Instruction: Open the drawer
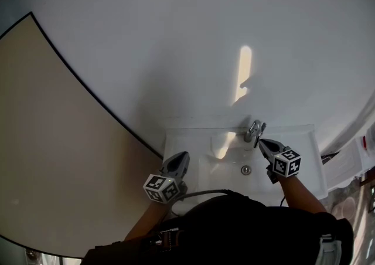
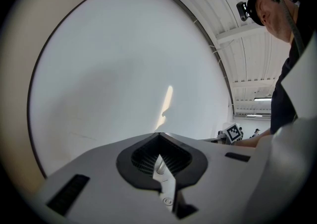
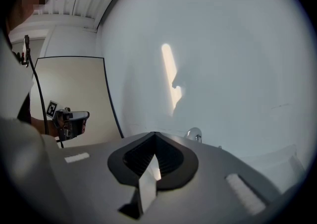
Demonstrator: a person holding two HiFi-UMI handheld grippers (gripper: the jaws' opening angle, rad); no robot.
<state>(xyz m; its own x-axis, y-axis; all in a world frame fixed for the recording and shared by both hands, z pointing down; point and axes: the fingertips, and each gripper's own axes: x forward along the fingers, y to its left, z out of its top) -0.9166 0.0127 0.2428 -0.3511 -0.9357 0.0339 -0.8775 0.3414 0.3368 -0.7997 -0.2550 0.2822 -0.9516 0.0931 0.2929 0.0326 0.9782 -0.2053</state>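
No drawer shows in any view. I stand at a white washbasin (image 1: pixel 293 141) set against a white wall. My left gripper (image 1: pixel 182 156) hovers over the basin's left part, its jaws closed together and empty; in the left gripper view the left gripper (image 2: pixel 158 135) points level at the wall. My right gripper (image 1: pixel 261 141) is shut with nothing in it, its tip just right of the chrome tap (image 1: pixel 253 131). In the right gripper view the right gripper (image 3: pixel 155 134) points at the wall, and the tap (image 3: pixel 194 134) peeks over it.
A drain (image 1: pixel 246 170) sits in the basin's bowl. A beige panel (image 1: pixel 47 141) with a dark edge fills the left side. A streak of sunlight (image 1: pixel 244 70) lies on the wall. White items (image 1: pixel 354 161) stand to the right of the basin.
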